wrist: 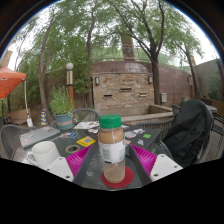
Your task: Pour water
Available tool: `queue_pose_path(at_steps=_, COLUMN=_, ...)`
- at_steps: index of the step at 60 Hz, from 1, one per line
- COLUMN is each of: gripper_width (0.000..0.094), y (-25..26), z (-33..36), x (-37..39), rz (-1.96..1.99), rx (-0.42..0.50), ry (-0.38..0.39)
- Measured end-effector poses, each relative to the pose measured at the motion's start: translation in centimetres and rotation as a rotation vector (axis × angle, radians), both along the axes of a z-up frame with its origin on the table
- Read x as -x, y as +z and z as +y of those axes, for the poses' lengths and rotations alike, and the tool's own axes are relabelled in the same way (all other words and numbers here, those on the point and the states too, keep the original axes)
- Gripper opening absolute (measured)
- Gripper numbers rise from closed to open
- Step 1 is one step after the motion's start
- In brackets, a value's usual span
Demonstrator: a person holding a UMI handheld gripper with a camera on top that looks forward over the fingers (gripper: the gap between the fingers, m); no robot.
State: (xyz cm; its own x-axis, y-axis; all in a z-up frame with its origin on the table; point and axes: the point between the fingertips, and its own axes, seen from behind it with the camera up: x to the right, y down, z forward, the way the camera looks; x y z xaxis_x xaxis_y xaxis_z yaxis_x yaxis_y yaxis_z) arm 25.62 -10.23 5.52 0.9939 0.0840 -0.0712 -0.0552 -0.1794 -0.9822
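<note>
Gripper view, outdoors on a patio: a clear bottle (112, 148) with a green cap and a white label stands upright between the two fingers of the gripper (112, 160), brownish liquid in its lower part. The pink pads (144, 158) sit close at either side of the bottle; whether they press on it cannot be told. A white mug (43, 153) rests on the round glass table (60, 140) just left of the fingers. Beyond stand a stone wall (123, 88), trees, and a dark chair (190, 130) at the right.

Bottle (112, 146) between fingers (143, 158); mug (43, 153) perhaps left
</note>
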Motion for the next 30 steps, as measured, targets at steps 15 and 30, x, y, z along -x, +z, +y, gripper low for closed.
queue_pose_path(at_steps=15, gripper_width=0.0831, y=2.0, z=-0.5, x=-1.3, rz=-0.002, rx=0.003, ry=-0.054)
queue_pose_path(at_steps=30, gripper_width=0.083, y=5.3, z=-8.5, x=-1.4, rz=-0.024, rx=-0.015, ry=-0.078)
